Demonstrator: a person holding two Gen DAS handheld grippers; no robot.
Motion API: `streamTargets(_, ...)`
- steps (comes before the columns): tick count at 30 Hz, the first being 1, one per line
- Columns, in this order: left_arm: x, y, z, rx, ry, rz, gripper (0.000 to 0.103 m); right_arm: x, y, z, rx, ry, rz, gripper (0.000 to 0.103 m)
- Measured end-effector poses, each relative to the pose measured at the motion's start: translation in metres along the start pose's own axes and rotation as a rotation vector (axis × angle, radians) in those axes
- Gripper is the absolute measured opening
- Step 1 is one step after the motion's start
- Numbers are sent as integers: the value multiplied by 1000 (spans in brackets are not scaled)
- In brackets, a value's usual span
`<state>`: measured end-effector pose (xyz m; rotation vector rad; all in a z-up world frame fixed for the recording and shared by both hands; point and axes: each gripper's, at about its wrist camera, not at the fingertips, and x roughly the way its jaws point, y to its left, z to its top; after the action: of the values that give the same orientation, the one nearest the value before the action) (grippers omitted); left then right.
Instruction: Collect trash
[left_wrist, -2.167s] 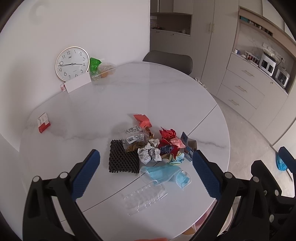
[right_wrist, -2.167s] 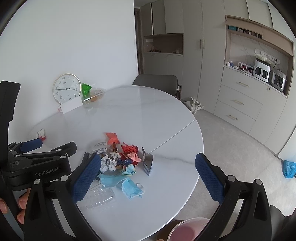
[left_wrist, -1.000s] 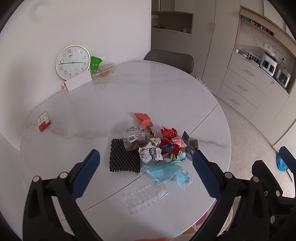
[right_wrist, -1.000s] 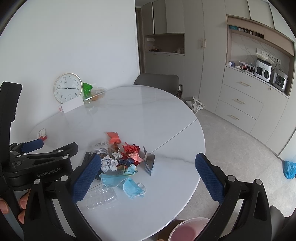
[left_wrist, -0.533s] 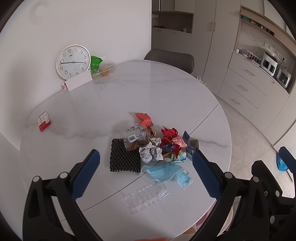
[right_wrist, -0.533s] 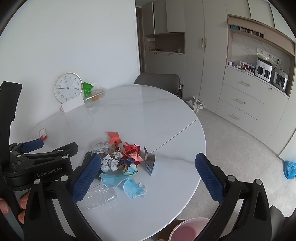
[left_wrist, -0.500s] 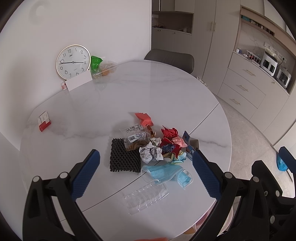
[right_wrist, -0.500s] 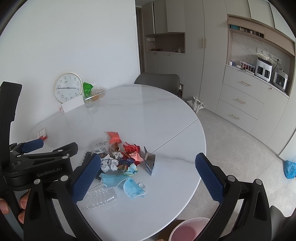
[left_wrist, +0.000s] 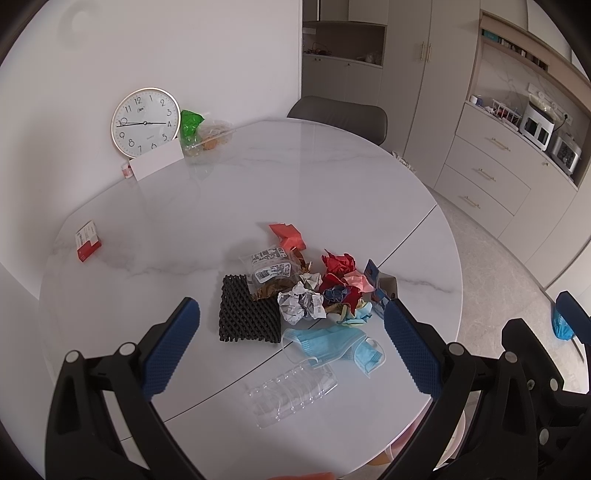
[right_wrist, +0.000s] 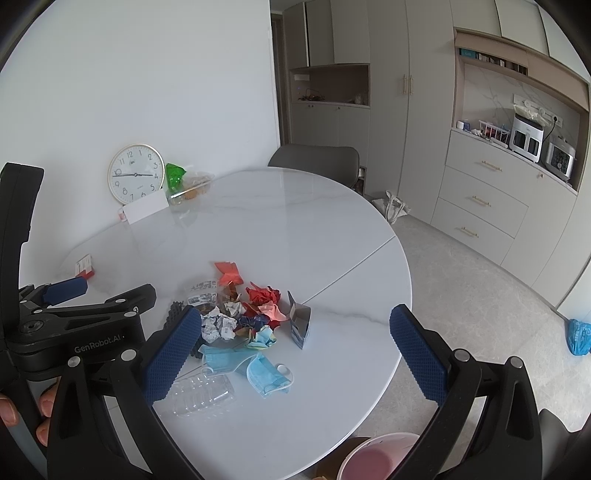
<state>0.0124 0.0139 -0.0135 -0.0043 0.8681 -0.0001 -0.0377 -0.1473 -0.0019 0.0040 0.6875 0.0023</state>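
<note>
Table (left_wrist: 332, 177): trash (left_wrist: 295, 295) between spread tongs (left_wrist: 291, 347).

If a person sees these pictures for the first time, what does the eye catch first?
First, the colourful heap of crumpled trash in the middle of the round white marble table, with blue face masks at its near edge. Next, the round white wall clock leaning against the wall at the far side. Both the left gripper and the right gripper hover open above the table.

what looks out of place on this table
A wall clock stands on the table propped against the wall instead of hanging. Nearer, a heap of crumpled paper, face masks and wrappers litters the middle.
</note>
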Motion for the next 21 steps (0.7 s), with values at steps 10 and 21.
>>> streamTargets(10, 6, 0, -2, 20, 18, -7, 95, 0, -1, -6, 16, 15, -10, 101)
streamTargets(21, 56, -5, -44, 560, 110, -211, 95, 15, -7, -25, 60, 110, -42, 101)
